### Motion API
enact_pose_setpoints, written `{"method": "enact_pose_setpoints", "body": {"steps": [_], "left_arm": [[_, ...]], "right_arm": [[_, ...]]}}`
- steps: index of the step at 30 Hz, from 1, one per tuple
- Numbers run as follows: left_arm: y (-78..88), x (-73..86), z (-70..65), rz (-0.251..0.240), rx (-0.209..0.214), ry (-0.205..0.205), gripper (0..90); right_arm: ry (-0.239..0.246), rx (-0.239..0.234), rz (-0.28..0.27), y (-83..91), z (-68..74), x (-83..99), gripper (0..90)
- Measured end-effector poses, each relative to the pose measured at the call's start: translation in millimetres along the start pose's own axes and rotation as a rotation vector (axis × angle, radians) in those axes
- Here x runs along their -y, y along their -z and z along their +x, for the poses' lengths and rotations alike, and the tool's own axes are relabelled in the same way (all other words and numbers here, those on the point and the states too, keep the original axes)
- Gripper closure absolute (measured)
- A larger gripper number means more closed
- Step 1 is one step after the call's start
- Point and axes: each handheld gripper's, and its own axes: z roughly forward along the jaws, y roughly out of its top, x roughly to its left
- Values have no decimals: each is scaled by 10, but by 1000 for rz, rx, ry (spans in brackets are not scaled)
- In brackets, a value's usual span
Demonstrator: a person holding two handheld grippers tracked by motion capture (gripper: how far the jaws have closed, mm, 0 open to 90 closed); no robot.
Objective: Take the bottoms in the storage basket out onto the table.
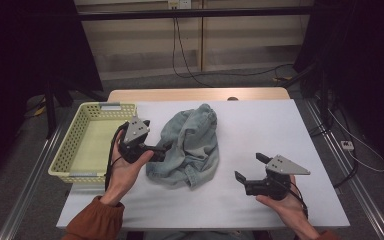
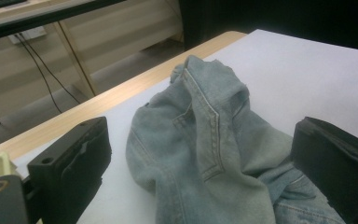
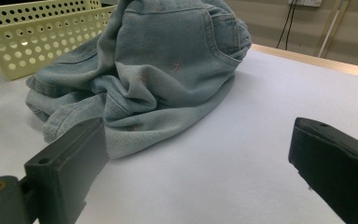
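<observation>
So: left tongs (image 1: 166,148) spread wide around crumpled jeans (image 1: 192,145) edge; right tongs (image 1: 248,168) spread, over bare bench (image 1: 260,125).

1. I count one crumpled denim garment (image 1: 192,145) on the bench (image 1: 260,130).
2. I count one perforated yellow basket (image 1: 77,145) at the bench's left edge.
3. I see two tongs: the left tongs (image 1: 162,150) and the right tongs (image 1: 250,167).
4. I count two black jaws on each.
</observation>
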Motion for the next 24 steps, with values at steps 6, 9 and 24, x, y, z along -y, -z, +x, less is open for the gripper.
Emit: {"method": "enact_pose_setpoints", "body": {"steps": [6, 9, 24], "left_arm": [[92, 52, 32, 0, -26, 27, 54], [140, 79, 26, -10, -27, 26, 52], [360, 268, 44, -7, -57, 60, 55]], "right_arm": [[4, -1, 0, -7, 5, -1, 40], [6, -3, 0, -3, 5, -3, 40], [1, 3, -7, 13, 2, -8, 40]]}}
